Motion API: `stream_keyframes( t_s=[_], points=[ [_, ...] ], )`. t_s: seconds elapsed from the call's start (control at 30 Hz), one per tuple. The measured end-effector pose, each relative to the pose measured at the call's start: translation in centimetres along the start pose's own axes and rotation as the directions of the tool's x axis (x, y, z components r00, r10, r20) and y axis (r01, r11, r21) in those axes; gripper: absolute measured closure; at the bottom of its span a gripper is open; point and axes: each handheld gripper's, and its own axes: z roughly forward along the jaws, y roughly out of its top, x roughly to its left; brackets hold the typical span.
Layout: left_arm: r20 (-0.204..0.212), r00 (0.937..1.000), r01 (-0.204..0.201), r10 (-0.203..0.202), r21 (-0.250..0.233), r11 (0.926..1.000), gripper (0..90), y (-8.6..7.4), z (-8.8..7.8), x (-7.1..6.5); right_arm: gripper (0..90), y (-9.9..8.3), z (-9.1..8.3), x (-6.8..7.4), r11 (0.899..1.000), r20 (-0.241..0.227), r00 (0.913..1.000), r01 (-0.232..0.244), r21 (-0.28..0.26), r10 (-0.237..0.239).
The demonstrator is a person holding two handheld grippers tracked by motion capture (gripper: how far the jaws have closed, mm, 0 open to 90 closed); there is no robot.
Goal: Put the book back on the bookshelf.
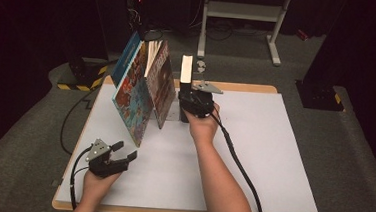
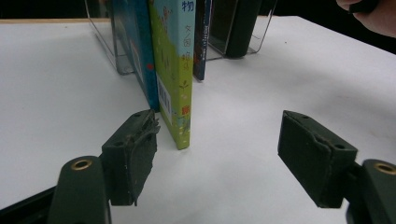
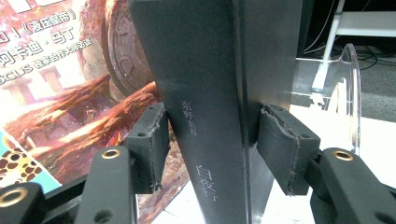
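Several picture books [image 1: 135, 100] lean together in a clear rack at the back left of the white table [image 1: 262, 156]. To their right a black book [image 1: 186, 68] stands upright. My right gripper [image 1: 186, 92] reaches it from the near side. In the right gripper view the jaws of my right gripper [image 3: 210, 140] flank the black book's spine [image 3: 205, 93] with narrow gaps, so they are open around it. My left gripper [image 1: 125, 150] is open near the front left edge, with nothing in it. In the left gripper view, my left gripper [image 2: 217, 149] faces a green-spined book [image 2: 175, 70].
A clear acrylic rack wall [image 3: 348, 88] curves up just right of the black book; another clear panel [image 2: 105, 37] stands left of the books. The right gripper's cable [image 1: 239, 165] trails across the table. A white metal frame [image 1: 242, 12] stands on the floor behind.
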Motion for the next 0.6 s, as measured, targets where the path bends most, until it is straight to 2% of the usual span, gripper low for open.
stream_keyframes(
  t_s=[0.2,0.37,0.5,0.6],
  points=[
    [-0.009,1.0000,-0.002,0.002,-0.002,1.0000,27.6,0.0,0.0,0.0,42.5,0.0,-0.3,-0.1,1.000,-0.012,0.9999,-0.005,0.002,0.005],
    [-0.021,0.9998,0.001,-0.001,-0.003,1.0000,26.5,-0.1,-0.2,0.3,37.1,-0.9,-2.2,-0.1,1.000,-0.055,0.9984,0.015,-0.008,-0.015],
    [-0.028,0.9996,-0.004,0.004,-0.001,1.0000,24.6,-0.1,-0.5,0.5,34.8,-3.3,-4.7,-1.3,0.998,-0.065,0.9970,0.045,0.031,-0.043],
    [-0.042,0.9991,-0.011,0.011,0.000,0.9999,24.3,0.0,-0.7,0.6,34.0,-6.4,-7.4,-3.3,0.994,-0.024,0.9972,0.073,0.083,-0.071]
  ],
)
